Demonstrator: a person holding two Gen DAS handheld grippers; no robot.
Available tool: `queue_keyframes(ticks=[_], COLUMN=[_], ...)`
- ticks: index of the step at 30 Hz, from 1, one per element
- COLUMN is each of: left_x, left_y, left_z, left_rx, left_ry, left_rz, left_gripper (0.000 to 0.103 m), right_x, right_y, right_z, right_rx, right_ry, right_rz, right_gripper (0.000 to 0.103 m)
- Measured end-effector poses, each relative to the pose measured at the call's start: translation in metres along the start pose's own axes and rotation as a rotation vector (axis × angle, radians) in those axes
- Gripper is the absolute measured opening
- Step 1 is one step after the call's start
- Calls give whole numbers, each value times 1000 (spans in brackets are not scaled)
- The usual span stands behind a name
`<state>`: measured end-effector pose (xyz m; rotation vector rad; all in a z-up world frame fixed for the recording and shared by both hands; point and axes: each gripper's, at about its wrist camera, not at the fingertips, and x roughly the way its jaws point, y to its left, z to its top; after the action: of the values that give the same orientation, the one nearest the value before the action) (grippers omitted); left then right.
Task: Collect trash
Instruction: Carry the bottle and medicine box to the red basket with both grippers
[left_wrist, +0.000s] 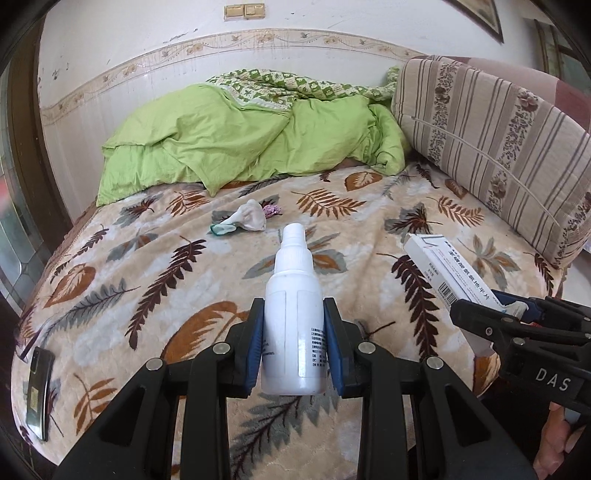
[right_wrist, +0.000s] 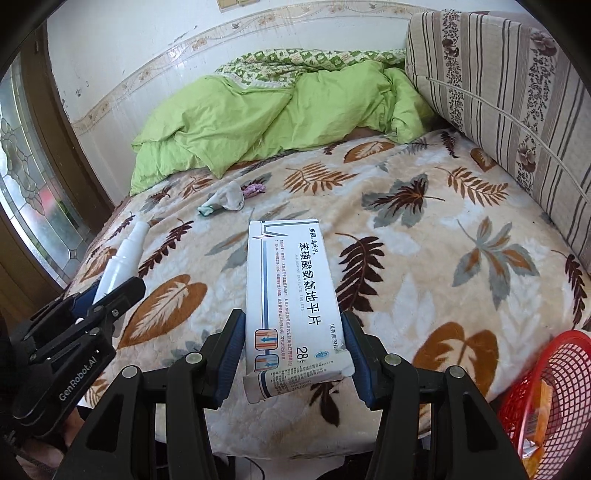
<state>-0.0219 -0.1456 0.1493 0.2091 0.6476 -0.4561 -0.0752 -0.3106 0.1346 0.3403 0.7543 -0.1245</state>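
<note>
My left gripper (left_wrist: 293, 317) is shut on a white plastic bottle (left_wrist: 293, 314), held nozzle forward above the leaf-patterned bed blanket (left_wrist: 166, 280). My right gripper (right_wrist: 293, 332) is shut on a white medicine box (right_wrist: 291, 288), also above the blanket (right_wrist: 406, 258). The box also shows in the left wrist view (left_wrist: 447, 269), and the bottle in the right wrist view (right_wrist: 123, 254). A crumpled white wrapper with a teal end (left_wrist: 243, 219) and a small purple scrap (left_wrist: 271, 210) lie on the bed further ahead; both show in the right wrist view, wrapper (right_wrist: 225, 199) and scrap (right_wrist: 255, 189).
A red mesh basket (right_wrist: 546, 387) with some orange trash stands at the bed's near right edge. A green duvet (left_wrist: 240, 140) is piled at the far side. A striped cushion (left_wrist: 498, 147) leans on the right. A black phone (left_wrist: 38, 391) lies near the bed's left edge.
</note>
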Motion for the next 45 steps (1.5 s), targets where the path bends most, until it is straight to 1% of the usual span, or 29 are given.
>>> queue_keyframes(ticks=[5,14,22,28,32,35,40,45], left_x=[-8,-18,-29,-38,-46,-54,-62,-59], left_y=[-3,-2,-15,-37,-64,-93,-157,-226], left_z=[1,1,4,10,18,24,32,34], left_rx=[12,11,35,62,96,131,192,246], left_ry=[-13,-20,-38,-53,-67,-76,-60,-2], left_rz=[17,37,26,-5,-61,-144,-326,-500], left_gripper=[29,29,29,29,29,29,29,29], right_x=[-14,-22,-36,-57,-81,-106,-159,-202], right_y=[0,-1,-15,-36,-62,-97,-173,-227], right_z=[1,-2,-8,-14,-18,-24,-36,-56], right_rx=[8,6,34,67,104,161,295,387], right_ry=[-29,-30,-43,-68,-98,-129,-196,-233], right_rz=[16,38,32,12,-23,-74,-195,-292], right_gripper=[56,56,56,56,56,56,56,56])
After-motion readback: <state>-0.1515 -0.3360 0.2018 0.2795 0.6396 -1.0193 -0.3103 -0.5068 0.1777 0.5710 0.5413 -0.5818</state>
